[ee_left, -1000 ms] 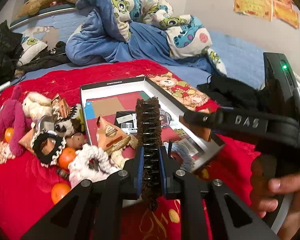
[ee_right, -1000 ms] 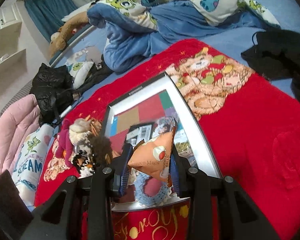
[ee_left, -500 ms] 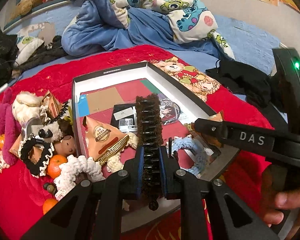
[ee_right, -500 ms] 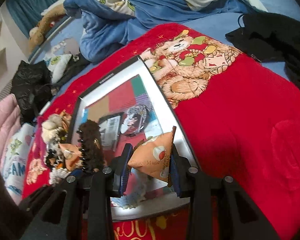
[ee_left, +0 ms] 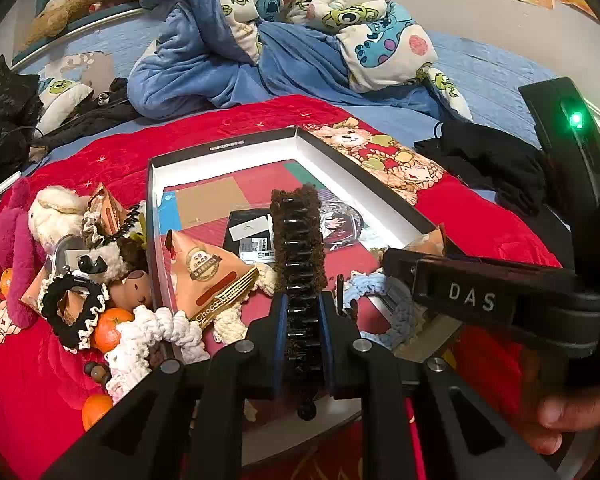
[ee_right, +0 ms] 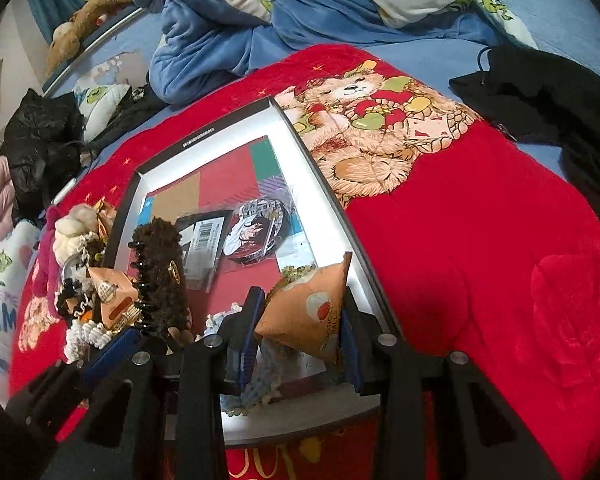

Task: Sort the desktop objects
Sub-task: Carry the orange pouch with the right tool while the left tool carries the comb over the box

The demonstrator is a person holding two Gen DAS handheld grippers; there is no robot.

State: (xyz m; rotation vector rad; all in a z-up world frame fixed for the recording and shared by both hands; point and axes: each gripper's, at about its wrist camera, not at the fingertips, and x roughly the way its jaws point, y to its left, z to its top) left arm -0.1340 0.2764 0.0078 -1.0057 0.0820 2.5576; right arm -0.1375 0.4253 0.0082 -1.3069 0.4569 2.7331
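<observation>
A brown fuzzy hair claw clip (ee_left: 298,240) stands upright between the blue pads of my left gripper (ee_left: 303,304), which is shut on it. My right gripper (ee_right: 300,304) is shut on an orange triangular snack packet (ee_right: 308,316). Both hang low over the near end of a shallow white box with a black rim (ee_left: 228,147). In the right wrist view the clip (ee_right: 160,276) shows to the left. In the left wrist view the right gripper's black body (ee_left: 468,300) crosses the box's right corner. The box holds a second orange packet (ee_left: 208,276), a black card pack (ee_left: 248,236), a round badge (ee_left: 340,220) and a blue crochet ring (ee_left: 376,292).
Left of the box lies a heap: pink plush (ee_left: 8,248), white plush (ee_left: 56,212), black scrunchie (ee_left: 72,312), oranges (ee_left: 108,324), cream crochet rope (ee_left: 156,332). All rest on a red blanket (ee_right: 480,240). A blue quilt (ee_left: 220,60) and a black garment (ee_left: 492,160) lie beyond.
Both grippers have sunk toward the box with their loads still gripped. The right gripper has tipped downward, so the box and the clip fill more of its view.
</observation>
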